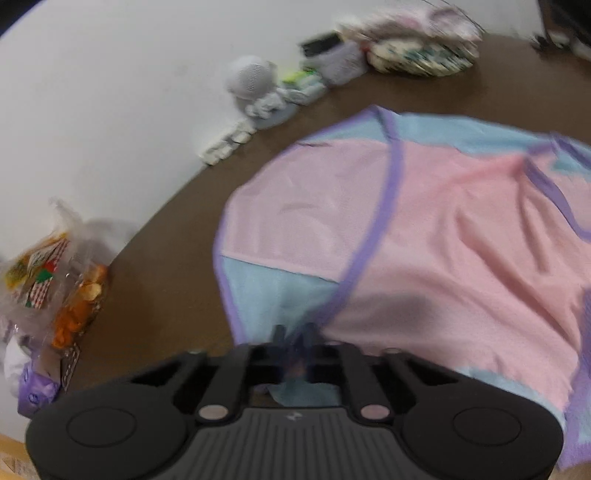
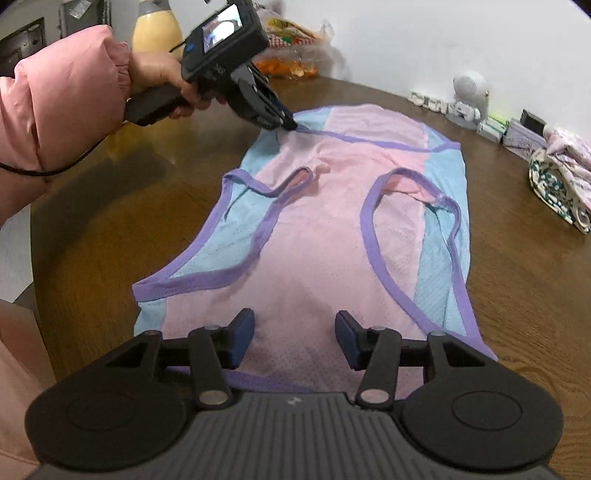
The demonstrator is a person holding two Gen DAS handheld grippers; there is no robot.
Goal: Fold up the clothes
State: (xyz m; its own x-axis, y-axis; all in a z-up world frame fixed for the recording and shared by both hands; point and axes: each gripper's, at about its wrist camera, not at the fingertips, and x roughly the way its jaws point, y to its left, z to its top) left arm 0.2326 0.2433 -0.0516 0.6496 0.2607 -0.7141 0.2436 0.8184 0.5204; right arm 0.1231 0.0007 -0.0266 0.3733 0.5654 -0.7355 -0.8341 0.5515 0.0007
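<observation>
A pink and light-blue sleeveless top (image 2: pixel 325 236) with purple trim lies spread on the brown wooden table (image 2: pixel 110 206). My left gripper (image 1: pixel 295 338) is shut on the top's purple hem; in the right wrist view the left gripper (image 2: pixel 290 123) pinches the far hem corner, lifting it slightly. The left wrist view is blurred; the top (image 1: pixel 424 229) fills its right half. My right gripper (image 2: pixel 294 341) is open and empty, its blue pads (image 2: pixel 242 341) just above the near end of the top, between the two armholes.
Along the wall stand a white robot figurine (image 2: pixel 467 98), small boxes (image 2: pixel 524 127) and snack bags (image 2: pixel 291 51). A pile of patterned clothes (image 2: pixel 561 181) lies at the right table edge. A yellow bottle (image 2: pixel 157 31) stands behind the left hand.
</observation>
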